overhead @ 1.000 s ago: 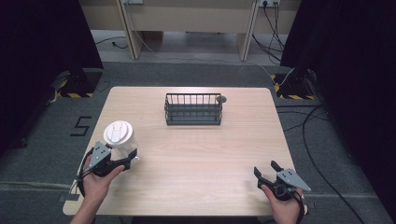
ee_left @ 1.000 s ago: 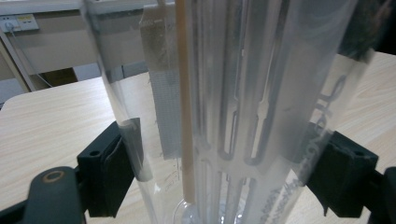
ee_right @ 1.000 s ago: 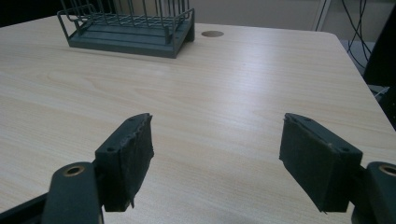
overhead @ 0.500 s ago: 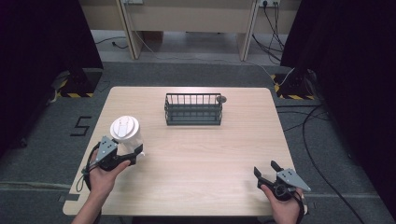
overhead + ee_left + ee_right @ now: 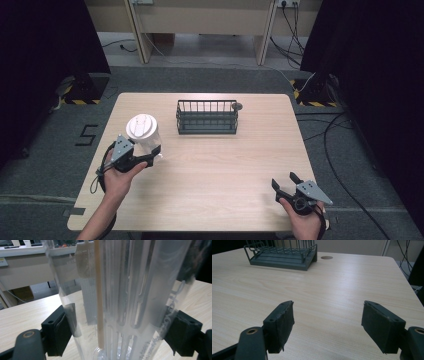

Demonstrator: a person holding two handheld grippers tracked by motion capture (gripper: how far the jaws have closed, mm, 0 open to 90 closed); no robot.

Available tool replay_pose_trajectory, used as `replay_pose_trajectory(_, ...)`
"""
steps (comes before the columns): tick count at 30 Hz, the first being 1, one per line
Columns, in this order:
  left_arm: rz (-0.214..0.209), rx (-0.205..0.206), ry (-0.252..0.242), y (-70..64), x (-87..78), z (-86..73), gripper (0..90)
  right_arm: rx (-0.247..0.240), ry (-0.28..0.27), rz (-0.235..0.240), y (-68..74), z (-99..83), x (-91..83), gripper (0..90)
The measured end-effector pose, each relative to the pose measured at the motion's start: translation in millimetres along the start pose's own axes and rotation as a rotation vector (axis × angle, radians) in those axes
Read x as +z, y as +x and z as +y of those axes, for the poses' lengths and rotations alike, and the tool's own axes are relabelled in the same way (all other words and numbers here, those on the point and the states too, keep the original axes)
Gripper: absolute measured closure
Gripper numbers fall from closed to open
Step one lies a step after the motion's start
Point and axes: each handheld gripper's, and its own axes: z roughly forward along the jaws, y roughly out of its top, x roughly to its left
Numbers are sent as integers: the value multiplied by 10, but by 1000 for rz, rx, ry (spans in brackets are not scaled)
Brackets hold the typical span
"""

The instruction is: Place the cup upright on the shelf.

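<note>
The left gripper, jaws clamped on the clear plastic cup with a white lid, has carried it up the pale wooden counter toward the dark wire basket, so I judge the basket its destination. The cup stays left of it, apart. The right gripper idles, jaws apart.

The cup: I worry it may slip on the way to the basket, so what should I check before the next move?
1. Left hand-held gripper shut on cup, pads on both sides: ok.
2. Lid seated on cup: ok.
3. Cup upright: ok.
4. Basket has room inside: ok.
5. Table between cup and basket free of things: ok.
6. Right hand-held gripper open, away from the path: ok.
</note>
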Motion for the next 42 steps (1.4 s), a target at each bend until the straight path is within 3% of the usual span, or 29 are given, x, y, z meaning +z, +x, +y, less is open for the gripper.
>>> replay_pose_trajectory(13,-19,18,-15,19,164,200,179,6,5,4,3,2,4,264)
replay_pose_trajectory(42,-56,37,-28,-94,538,434,179,10,2,3,2,1,4,264)
